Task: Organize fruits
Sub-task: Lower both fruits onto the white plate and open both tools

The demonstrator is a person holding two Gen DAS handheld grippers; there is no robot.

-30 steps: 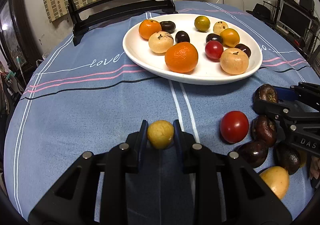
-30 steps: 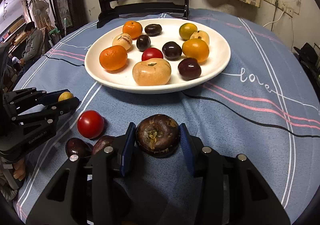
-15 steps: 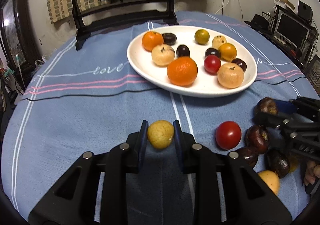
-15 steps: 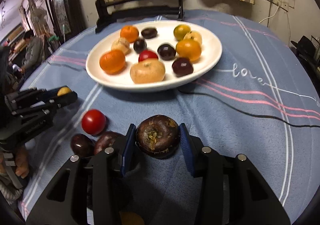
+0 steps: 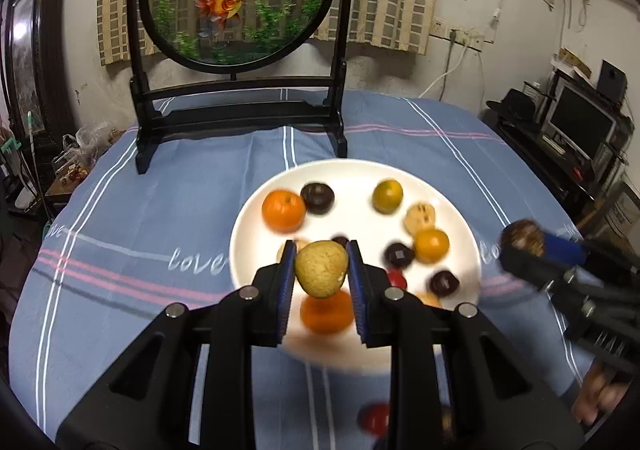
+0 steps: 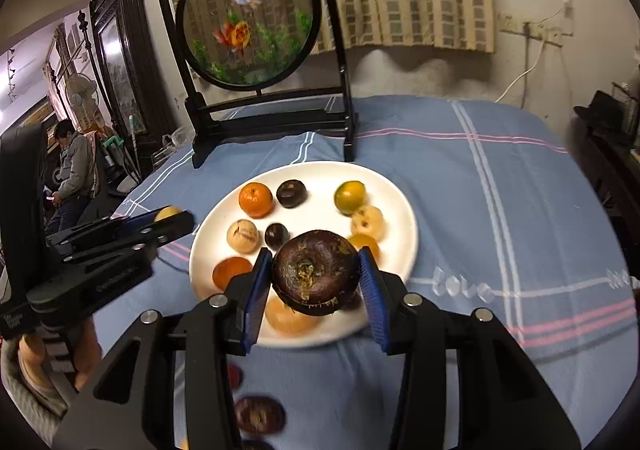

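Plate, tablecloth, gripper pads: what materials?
Plate: likely glazed ceramic, white, smooth and glossy.
Tablecloth: woven fabric, matte blue, with stripes and soft wrinkles.
Right hand-held gripper pads: blue, ribbed, probably rubber; its body looks like black matte plastic.

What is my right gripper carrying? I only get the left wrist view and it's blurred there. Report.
Observer: The right gripper is shut on a round dark brown fruit, with both fingers against its sides.
Operator: Tell me what the yellow fruit I'm holding blocks.
Observer: A tan fruit with a dark crack, lying on the white plate.
Operator: Check the cloth under the right gripper.
Observer: A flat dark fruit lies there, off the plate.
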